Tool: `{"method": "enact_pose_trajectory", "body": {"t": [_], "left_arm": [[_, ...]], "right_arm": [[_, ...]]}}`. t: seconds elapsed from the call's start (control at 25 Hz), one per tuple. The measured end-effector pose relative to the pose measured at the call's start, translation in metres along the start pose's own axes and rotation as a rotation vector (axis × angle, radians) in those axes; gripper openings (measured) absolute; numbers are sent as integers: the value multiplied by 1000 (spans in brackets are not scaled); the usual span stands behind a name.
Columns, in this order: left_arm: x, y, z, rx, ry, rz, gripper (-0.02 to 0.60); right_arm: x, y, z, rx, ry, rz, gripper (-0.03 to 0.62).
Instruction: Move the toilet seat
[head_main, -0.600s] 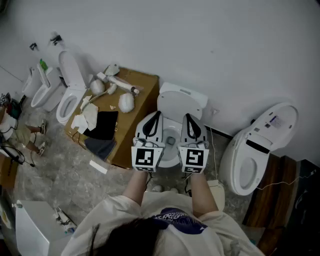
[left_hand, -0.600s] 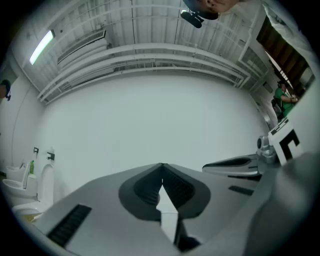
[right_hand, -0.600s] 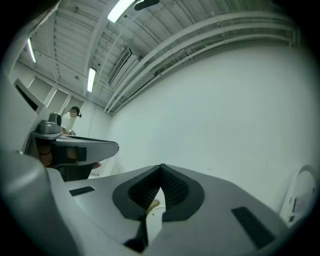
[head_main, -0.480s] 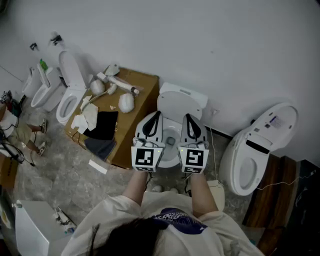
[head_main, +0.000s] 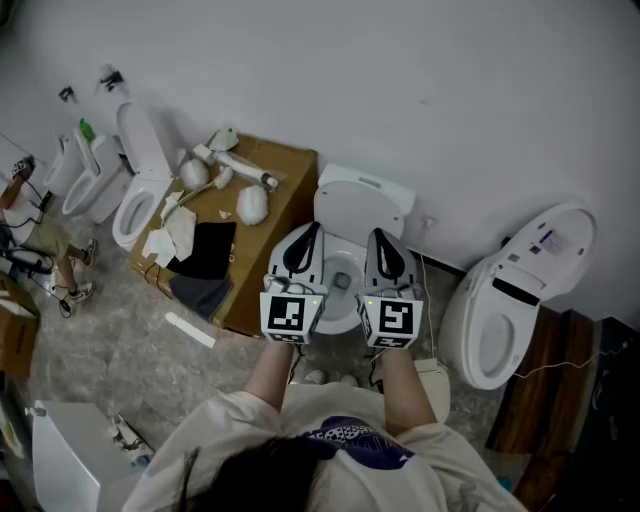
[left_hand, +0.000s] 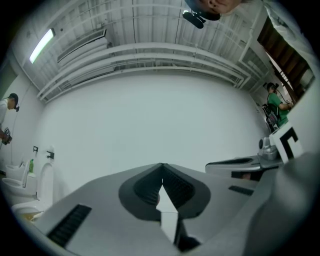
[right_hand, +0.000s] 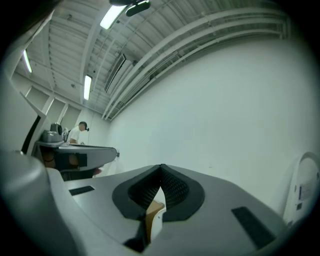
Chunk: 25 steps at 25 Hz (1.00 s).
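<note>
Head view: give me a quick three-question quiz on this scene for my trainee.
1. True or false: the left tool and the right tool both have their jaws shut on nothing.
2. What stands beside the middle toilet, on its left in the picture? A: cardboard box. B: bucket. C: sink.
3. Fill in: both tools point toward the white ___.
Key: 1 true; 2 A; 3 wall.

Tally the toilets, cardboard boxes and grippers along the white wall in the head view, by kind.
White ceramic toilets: 4
Flat brown cardboard box: 1
Grey handheld grippers: 2, left and right
Total: 7
</note>
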<state>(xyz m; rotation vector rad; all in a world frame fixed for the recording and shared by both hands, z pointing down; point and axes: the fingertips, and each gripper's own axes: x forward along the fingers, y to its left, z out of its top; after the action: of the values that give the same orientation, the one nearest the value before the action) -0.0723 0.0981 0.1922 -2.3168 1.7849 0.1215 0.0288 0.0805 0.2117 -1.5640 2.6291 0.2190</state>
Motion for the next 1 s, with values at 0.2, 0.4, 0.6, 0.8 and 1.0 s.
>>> {"method": "enact_pose_trajectory", "body": {"t": [0.2,0.4,0.6,0.8,1.0], "left_arm": [[0,18,-9,-65,61,-10,-2],[-4,42,-38,-137,172,-6,51],[-11,59,-94,-191,333,-24,129],[-24,57,-171,-223,539,-69,195],[-44,41,-252,-283,744,-128,250]], "right_arm": [[-8,-25,-6,100,4,-16,23],[-18,-55,-32,215,72,-19,179],[-30,-90,-84,301,194,-34,225],[-45,-120,-159,416,357,-45,273],[-59,-125,-231,482,513,-20,311]]}}
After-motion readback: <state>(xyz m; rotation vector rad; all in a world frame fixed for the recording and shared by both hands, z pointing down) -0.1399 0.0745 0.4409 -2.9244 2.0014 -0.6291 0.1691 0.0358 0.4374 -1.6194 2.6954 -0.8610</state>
